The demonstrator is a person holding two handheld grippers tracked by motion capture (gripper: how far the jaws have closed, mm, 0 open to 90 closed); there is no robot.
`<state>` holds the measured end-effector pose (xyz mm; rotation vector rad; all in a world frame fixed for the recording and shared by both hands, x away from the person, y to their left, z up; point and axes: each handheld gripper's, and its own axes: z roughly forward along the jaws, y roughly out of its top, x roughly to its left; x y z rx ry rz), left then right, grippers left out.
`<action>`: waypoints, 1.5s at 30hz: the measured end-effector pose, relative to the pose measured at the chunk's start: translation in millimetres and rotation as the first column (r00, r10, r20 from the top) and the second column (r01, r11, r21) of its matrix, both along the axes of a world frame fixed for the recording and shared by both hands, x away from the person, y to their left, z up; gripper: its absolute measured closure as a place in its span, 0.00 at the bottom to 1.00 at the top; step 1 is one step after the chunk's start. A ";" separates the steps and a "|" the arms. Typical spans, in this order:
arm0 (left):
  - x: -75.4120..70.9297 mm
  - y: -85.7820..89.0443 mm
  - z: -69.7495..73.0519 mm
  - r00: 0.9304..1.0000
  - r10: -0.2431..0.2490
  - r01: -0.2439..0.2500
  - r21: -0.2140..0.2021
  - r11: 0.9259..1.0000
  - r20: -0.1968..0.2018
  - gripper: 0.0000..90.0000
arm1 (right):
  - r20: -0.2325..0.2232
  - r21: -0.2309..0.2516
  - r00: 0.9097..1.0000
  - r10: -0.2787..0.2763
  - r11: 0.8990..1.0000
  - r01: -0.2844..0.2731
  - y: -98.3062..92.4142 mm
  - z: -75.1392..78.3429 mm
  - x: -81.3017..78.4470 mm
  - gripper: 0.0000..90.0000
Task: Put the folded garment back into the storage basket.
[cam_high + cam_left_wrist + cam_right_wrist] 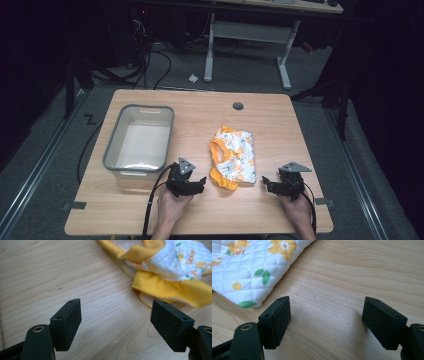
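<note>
Both tongs sit low at the near edge of the wooden table [280, 112], each held in a hand — the left gripper [199, 184] and the right gripper [268, 184] alike have their jaws spread wide with nothing between them. Just beyond and between them lies a folded white quilted garment [234, 157] with yellow trim and a flower print, perhaps a child's top. Farther left stands a grey plastic bin [111, 145], well apart from the cloth — it looks empty.

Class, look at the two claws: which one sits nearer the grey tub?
The left claw, just beside the grey tub's near corner; the right claw lies beyond the yellow-trimmed garment.
</note>
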<state>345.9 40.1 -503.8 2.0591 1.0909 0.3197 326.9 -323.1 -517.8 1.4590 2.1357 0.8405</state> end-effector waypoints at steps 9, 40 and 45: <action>3.3 -7.0 16.0 0.999 -0.031 0.031 -0.044 0.999 0.021 0.26 | 0.000 0.000 1.000 0.001 1.000 -0.001 0.0 0.0 0.0 0.26; 25.6 -32.8 41.0 0.996 -0.091 0.092 -0.063 0.994 0.014 0.19 | 0.000 0.000 1.000 0.000 1.000 0.000 0.0 0.0 0.0 0.26; 33.7 -42.1 41.2 0.995 -0.102 0.101 -0.068 0.993 0.001 0.18 | 0.000 0.000 1.000 0.001 1.000 -0.001 -0.1 0.0 0.0 0.26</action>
